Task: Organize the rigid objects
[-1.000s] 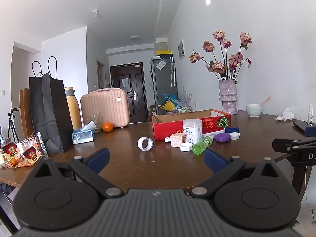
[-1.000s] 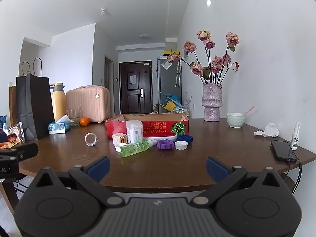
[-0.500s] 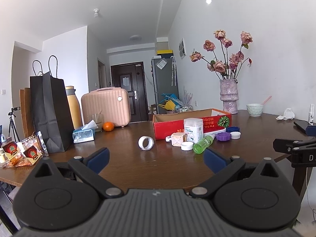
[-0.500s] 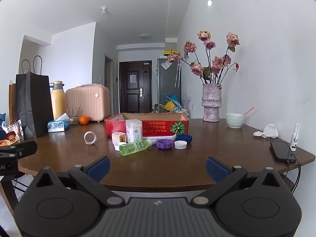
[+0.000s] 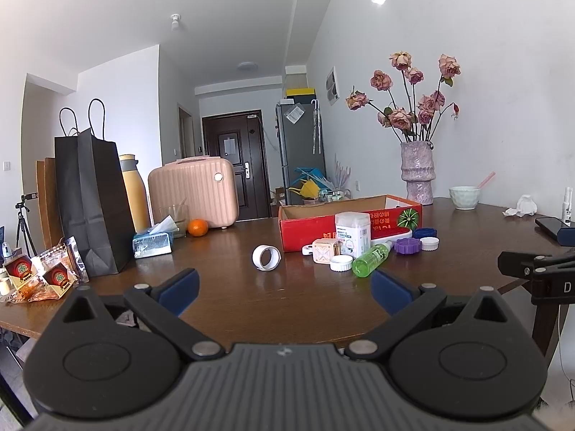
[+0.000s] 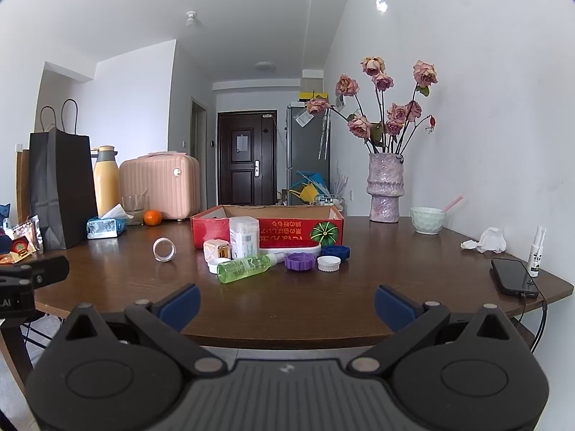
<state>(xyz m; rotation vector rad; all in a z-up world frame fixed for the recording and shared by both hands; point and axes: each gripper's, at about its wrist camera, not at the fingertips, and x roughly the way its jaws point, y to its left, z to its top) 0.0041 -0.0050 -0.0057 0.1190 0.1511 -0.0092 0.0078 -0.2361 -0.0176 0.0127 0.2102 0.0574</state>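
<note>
The dark wooden table (image 6: 305,305) carries a red cardboard box (image 6: 267,231) at centre. A green bottle (image 6: 244,269) lies at its 6 o'clock, a phone (image 6: 514,276) at 3 o'clock.

Tabletop (image 6: 305,309): box (image 6: 267,228) sits mid-table; directly before it stand a canister (image 6: 244,237) and a cube (image 6: 216,250), with a bottle (image 6: 246,268) lying on its side in front of them. Right of the bottle lie three caps (image 6: 329,263); left of the cluster, apart, a tape ring (image 6: 164,249) stands on edge. Behind and right of the box: vase (image 6: 385,188), then bowl (image 6: 427,219); phone (image 6: 514,276) at the right edge; paper bag (image 6: 59,186) and suitcase (image 6: 160,186) at far left.
</note>
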